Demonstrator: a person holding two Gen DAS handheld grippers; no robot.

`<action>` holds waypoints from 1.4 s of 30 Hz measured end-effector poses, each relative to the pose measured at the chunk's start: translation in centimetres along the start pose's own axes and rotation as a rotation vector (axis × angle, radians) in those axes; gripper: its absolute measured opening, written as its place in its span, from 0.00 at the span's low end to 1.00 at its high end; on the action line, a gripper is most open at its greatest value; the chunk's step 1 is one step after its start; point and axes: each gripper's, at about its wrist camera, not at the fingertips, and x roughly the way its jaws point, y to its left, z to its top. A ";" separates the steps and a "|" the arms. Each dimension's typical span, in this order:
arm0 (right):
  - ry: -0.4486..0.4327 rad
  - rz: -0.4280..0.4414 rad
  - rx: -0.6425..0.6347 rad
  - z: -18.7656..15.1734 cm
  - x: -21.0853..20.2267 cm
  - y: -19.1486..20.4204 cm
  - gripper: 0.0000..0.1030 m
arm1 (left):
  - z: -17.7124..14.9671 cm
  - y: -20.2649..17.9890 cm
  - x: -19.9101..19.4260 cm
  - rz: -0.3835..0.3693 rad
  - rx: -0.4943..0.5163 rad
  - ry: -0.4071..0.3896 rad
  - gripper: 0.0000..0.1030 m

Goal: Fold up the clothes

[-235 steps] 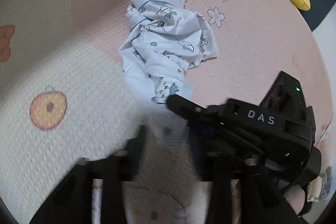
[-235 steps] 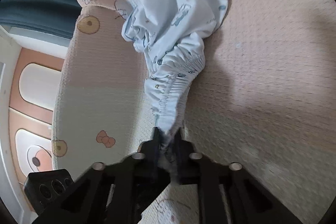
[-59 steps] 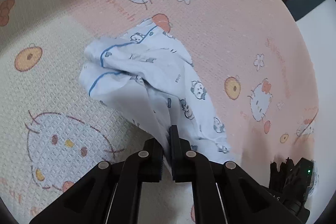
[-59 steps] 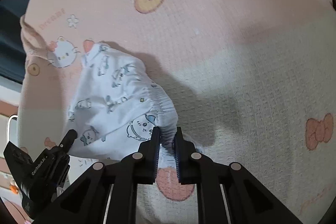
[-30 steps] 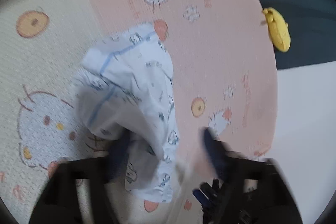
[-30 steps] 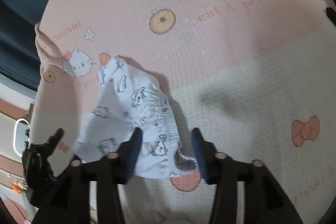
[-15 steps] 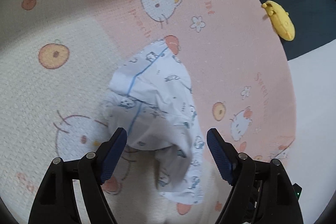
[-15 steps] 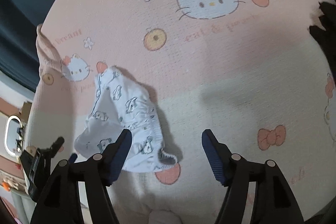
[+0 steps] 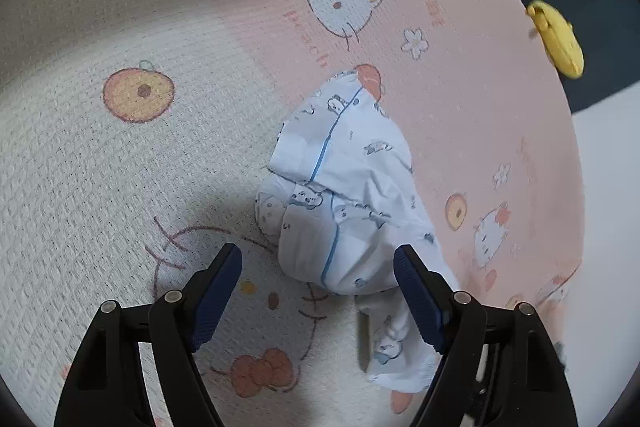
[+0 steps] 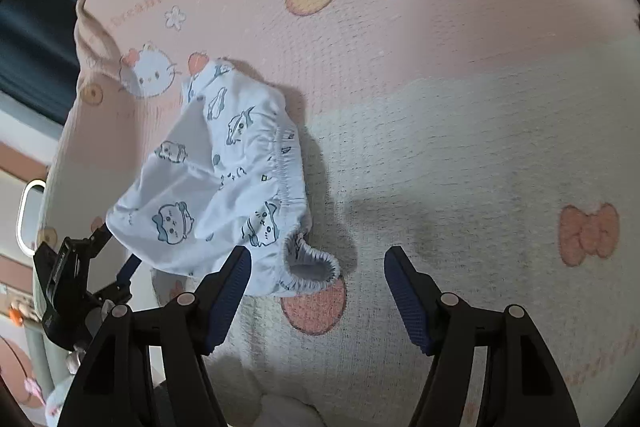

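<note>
A small white garment (image 9: 340,203) with blue cartoon prints and blue piping lies crumpled on the pink and cream blanket (image 9: 160,155). My left gripper (image 9: 318,263) hovers above its near part, open, with nothing between the fingers. In the right wrist view the same garment (image 10: 224,183) shows its gathered elastic waistband, curled at the near end. My right gripper (image 10: 318,267) is open just above that curled end and holds nothing. The left gripper (image 10: 76,275) also shows at the lower left of the right wrist view.
The blanket carries cat, orange and bow prints. A yellow toy (image 9: 556,41) lies on dark flooring beyond the blanket's far right edge. A raised blanket fold (image 10: 94,35) stands near its left edge. White floor (image 9: 608,227) runs along the right.
Both grippers let go of the garment about a second ago and opened wide. The garment has dropped flat onto the blanket, and both grippers have since come a little closer to it.
</note>
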 end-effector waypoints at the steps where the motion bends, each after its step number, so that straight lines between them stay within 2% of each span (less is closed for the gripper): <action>1: -0.002 0.014 -0.005 0.0 0.1 0.0 0.67 | -0.1 -0.1 0.2 0.008 0.019 0.004 0.75; 6: -0.022 0.022 -0.036 -0.3 1.0 0.6 0.66 | -0.9 -0.6 0.5 0.016 0.088 -0.004 0.75; 13: 0.016 -0.014 -0.127 -1.6 2.2 2.2 0.66 | -2.2 -2.3 0.8 0.095 0.279 -0.015 0.75; 17: 0.045 -0.028 -0.133 -2.1 3.1 2.4 0.66 | -2.7 -2.8 1.8 0.087 0.301 0.007 0.75; 21: 0.045 -0.044 -0.138 -2.2 3.5 2.4 0.66 | -3.2 -2.8 3.2 0.085 0.283 0.025 0.73; 24: 0.026 -0.063 -0.153 -2.1 3.5 2.5 0.53 | -3.4 -2.6 4.3 0.096 0.265 0.041 0.60; 26: 0.024 -0.091 -0.164 -2.0 3.8 2.4 0.43 | -3.5 -2.7 4.7 0.121 0.271 0.032 0.38; 29: 0.010 -0.117 -0.183 -1.9 3.8 2.3 0.32 | -3.4 -3.3 5.2 0.159 0.316 0.028 0.15; 31: 0.000 -0.123 -0.190 -1.9 3.7 2.4 0.24 | -3.3 -4.1 5.3 0.186 0.358 0.012 0.09; 32: -0.006 -0.125 -0.193 -1.9 3.6 2.5 0.19 | -3.1 -4.5 5.1 0.204 0.381 -0.001 0.07; 35: -0.053 -0.158 -0.212 -1.7 2.9 2.8 0.13 | -2.9 -5.1 3.6 0.242 0.421 -0.047 0.07; 38: -0.141 -0.180 -0.202 -1.1 0.9 2.5 0.12 | -2.5 -5.5 2.0 0.283 0.453 -0.079 0.06; 42: -0.193 -0.170 -0.125 -0.5 -1.3 0.7 0.10 | -2.6 -5.3 1.5 0.324 0.483 -0.075 0.06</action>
